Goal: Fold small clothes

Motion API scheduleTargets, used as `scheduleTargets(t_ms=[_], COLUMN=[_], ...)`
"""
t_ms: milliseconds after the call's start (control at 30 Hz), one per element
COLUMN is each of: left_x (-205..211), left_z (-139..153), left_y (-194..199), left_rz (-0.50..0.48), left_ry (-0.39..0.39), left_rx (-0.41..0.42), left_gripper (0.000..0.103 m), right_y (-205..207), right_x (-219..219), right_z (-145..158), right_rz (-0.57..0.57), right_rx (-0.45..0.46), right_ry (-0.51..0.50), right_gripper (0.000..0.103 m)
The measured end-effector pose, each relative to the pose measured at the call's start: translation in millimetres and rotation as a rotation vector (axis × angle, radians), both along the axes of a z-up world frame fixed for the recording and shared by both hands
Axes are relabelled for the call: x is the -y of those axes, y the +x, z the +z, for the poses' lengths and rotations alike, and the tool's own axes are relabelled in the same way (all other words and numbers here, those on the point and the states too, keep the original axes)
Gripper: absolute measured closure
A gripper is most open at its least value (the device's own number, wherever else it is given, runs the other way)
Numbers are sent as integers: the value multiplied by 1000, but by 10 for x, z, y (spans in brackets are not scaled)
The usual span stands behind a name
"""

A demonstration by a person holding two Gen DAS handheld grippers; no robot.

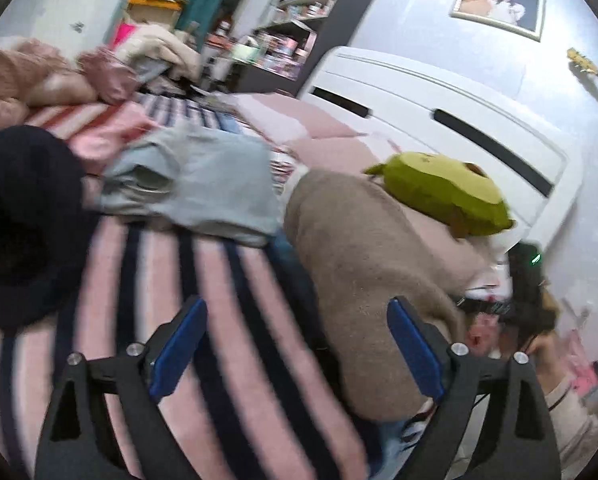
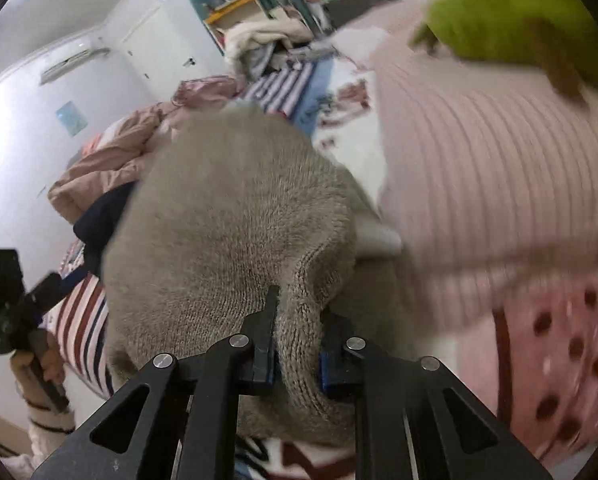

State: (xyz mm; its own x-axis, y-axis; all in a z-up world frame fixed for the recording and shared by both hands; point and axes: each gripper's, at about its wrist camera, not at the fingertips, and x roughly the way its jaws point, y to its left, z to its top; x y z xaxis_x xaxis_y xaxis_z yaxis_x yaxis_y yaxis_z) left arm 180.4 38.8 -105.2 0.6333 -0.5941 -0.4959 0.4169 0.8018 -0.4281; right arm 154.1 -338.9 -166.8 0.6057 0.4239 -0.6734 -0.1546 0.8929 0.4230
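At nine o'clock in the left wrist view a dark navy rounded garment [image 1: 23,224] lies on the bed, and toward ten o'clock a folded pale blue denim piece [image 1: 203,188] rests on the pink and navy striped cover [image 1: 227,320]. The left gripper [image 1: 295,352] hangs over those stripes with its blue pads wide apart and nothing between them.

At the centre, reaching toward three o'clock, sits the task's thing, a beige fuzzy knitted sweater [image 1: 363,256], bunched in a soft heap on the bed. It looks thick, light and limp, so I judge it will sag and stretch instead of keeping an edge; the knit should grip well against the pads. A hem, cuff or shoulder seam is probably the best hold, with one gripper at each corner so the cloth can be spread flat.

In the right wrist view the right gripper [image 2: 295,344] is clamped on a ridge of the sweater [image 2: 227,216], which rises from six o'clock between the jaws.

At two o'clock a lime green plush toy [image 1: 443,196] leans on a pink ribbed pillow [image 2: 491,176] just beside the sweater, and a pink dotted cloth [image 2: 571,348] lies at four o'clock. These and the garments at the left crowd the bed, leaving little flat room for folding; the pile may need to be shifted first.
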Motion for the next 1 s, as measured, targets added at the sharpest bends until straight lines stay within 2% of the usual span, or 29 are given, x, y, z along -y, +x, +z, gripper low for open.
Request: scheduleTargets(t_ms=[33,100,167,200,267,333,367,433,500,533,567,600,667,733,900,1000], left_x=[99,317,485,546,680,805,843,893,932,936,923,891,792,662,128,-151], left_z=[-24,-89,-168,-194,-284,-397,-454,-592,-677,-670,-635,-600,-502,-379,-144,-184], left_y=[52,170,294,348,487,626,676,773,792,763,723,681,581,468,192,119], left_rz=[-38,-122,-179,-190,-200,-189,-203,-236,-242,-236,-232,-231,-232,-234,-180,-154], left_ry=[-35,-88,-134,-146,-129,-56,-61,-146,-207,-200,-196,-207,-225,-207,-195,-161], left_rx=[-21,-65,-120,-148,-207,-246,-269,-331,-360,-342,-323,-318,-306,-278,-225,-239], left_gripper=[5,3,2,1,1,1,1,1,12,27,36,43,50,52,53,48], right_y=[1,28,78,108,213,257,280,330,370,372,366,349,330,306,173,164], right_x=[46,31,28,40,94,155,179,232,270,276,276,269,210,71,-527,-848], right_z=[-69,-140,-135,-133,-179,-240,-275,-349,-443,-463,-466,-455,-420,-365,-303,-322], right_rz=[-2,-7,-36,-35,-4,19,34,42,40,36,40,43,55,94,273,327], right_rx=[-12,-18,1,-3,-57,-111,-131,-164,-196,-195,-187,-172,-158,-149,-186,-205], right_ry=[16,2,-45,-50,5,55,79,147,216,228,242,264,288,267,321,304], right_gripper=[91,74,35,31,30,30,29,28,29,29,34,37,41,41,47,44])
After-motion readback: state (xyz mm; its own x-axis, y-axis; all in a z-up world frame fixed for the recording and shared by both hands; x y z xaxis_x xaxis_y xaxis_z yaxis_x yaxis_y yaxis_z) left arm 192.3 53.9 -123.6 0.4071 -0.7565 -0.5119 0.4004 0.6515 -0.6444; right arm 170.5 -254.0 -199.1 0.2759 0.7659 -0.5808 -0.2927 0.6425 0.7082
